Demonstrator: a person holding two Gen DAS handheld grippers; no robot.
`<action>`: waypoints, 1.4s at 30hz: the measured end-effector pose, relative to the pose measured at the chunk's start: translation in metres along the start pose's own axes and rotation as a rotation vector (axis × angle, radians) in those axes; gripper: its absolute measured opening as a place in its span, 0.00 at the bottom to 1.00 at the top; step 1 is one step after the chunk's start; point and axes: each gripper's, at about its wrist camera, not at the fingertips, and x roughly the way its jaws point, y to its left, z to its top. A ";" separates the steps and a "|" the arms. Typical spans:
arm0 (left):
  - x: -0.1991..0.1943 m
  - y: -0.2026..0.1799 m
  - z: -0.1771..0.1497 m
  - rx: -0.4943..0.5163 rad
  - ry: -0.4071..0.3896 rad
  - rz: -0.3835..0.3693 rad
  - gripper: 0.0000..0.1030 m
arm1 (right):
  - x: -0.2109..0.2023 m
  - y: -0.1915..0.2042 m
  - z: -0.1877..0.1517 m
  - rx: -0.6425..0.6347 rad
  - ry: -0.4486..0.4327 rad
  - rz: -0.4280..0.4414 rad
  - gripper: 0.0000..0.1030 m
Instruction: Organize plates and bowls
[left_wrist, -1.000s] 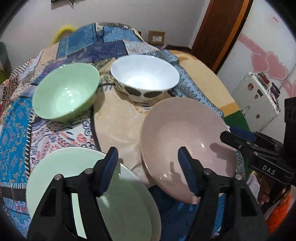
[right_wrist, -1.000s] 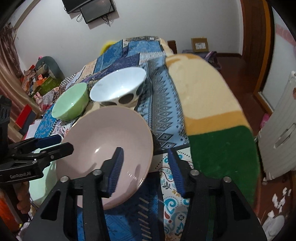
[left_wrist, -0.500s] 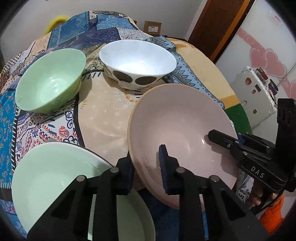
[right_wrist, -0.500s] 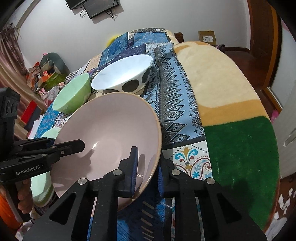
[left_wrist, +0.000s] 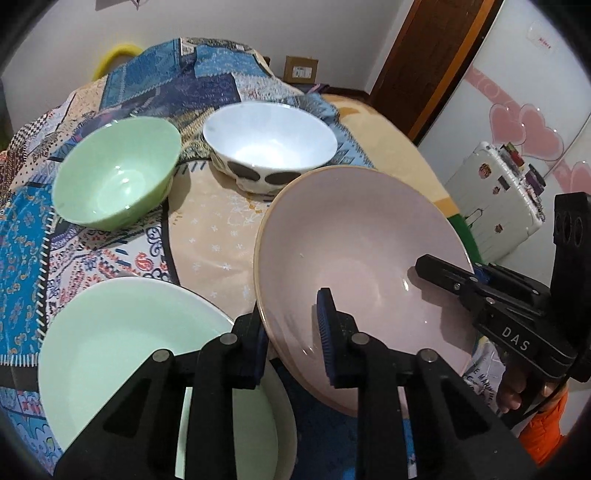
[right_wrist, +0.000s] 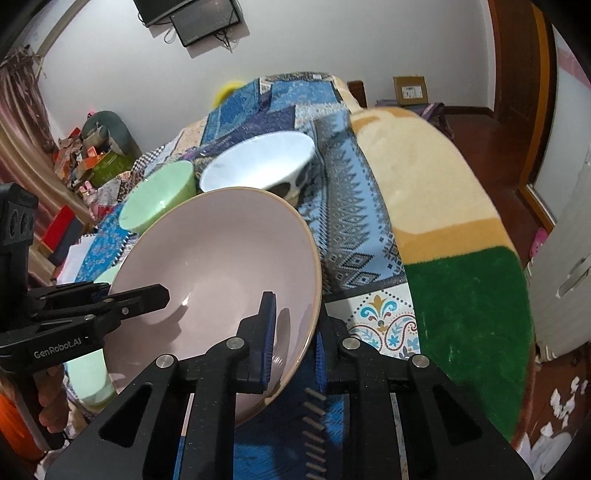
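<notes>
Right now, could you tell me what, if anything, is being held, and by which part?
The pink plate is held by both tools, each clamped on its rim: the left tool at its near-left edge, the right tool at the opposite edge.

A: Where is free room on the bed?

B: On the right side, the yellow and green blanket (right_wrist: 454, 236) is bare, so a hand could pass there. The beige cloth patch (left_wrist: 218, 225) in the middle is also open.

A: What stands in the way?

B: The pink plate (left_wrist: 354, 236) fills the near centre. Behind it, close to its far rim, stands the white bowl (left_wrist: 269, 140), and the green bowl (left_wrist: 114, 173) is just beside that one. The green plate (left_wrist: 122, 343) blocks the near left, next to the pink plate.
</notes>
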 end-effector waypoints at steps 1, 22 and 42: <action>-0.005 0.000 0.000 -0.001 -0.009 -0.002 0.23 | -0.004 0.003 0.002 -0.004 -0.009 0.000 0.16; -0.117 0.059 -0.030 -0.095 -0.152 0.063 0.23 | -0.012 0.106 0.016 -0.125 -0.077 0.090 0.16; -0.187 0.186 -0.100 -0.283 -0.215 0.183 0.23 | 0.036 0.231 0.000 -0.286 0.017 0.212 0.16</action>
